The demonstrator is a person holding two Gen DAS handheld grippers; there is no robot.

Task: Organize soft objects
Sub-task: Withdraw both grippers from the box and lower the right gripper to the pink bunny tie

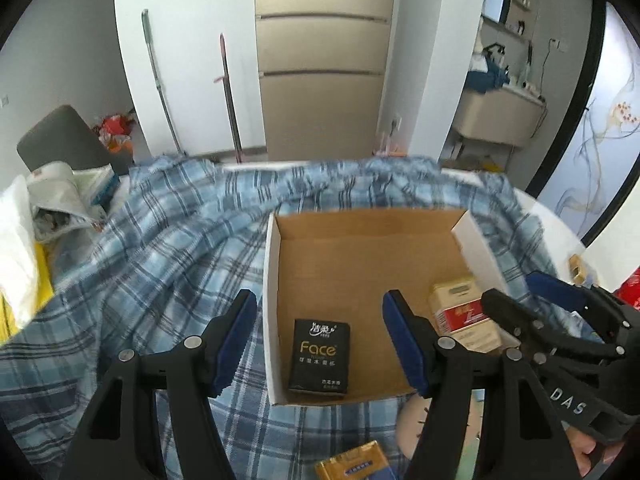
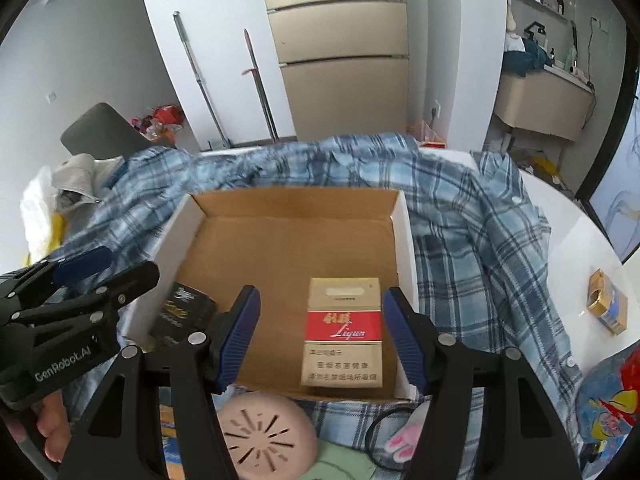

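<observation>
While the open brown cardboard box with white outer walls (image 1: 360, 280) (image 2: 288, 256) is sitting on the rumpled blue-and-white plaid shirt (image 1: 168, 248) (image 2: 472, 232), you are holding both grippers just above its near edge. Your left gripper (image 1: 320, 338) is hanging with its blue-padded jaws spread wide and gripping nothing; between them, at six o'clock on the box floor, the black tissue pack printed "Face" (image 1: 320, 356) is lying flat. Your right gripper (image 2: 320, 336) is likewise standing with its jaws apart, framing the beige-and-red cigarette packet (image 2: 342, 332) without touching it, as far as the fisheye lets you judge. In the left wrist view that packet (image 1: 464, 312) is resting toward four o'clock in the box, well apart from the tissue pack, and the right gripper (image 1: 516, 292) is showing at three o'clock. In the right wrist view the left gripper (image 2: 104, 268) is reaching in from nine o'clock. Near six o'clock, just outside the box, a round pink cushion with slit markings (image 2: 264, 436) is lying on the shirt, with a pink-and-white bunny-ear trinket (image 2: 404, 440) beside it. A small gold-and-blue carton (image 2: 608, 304) is sitting on the white table (image 2: 576, 220) at three o'clock, clear of the shirt.
</observation>
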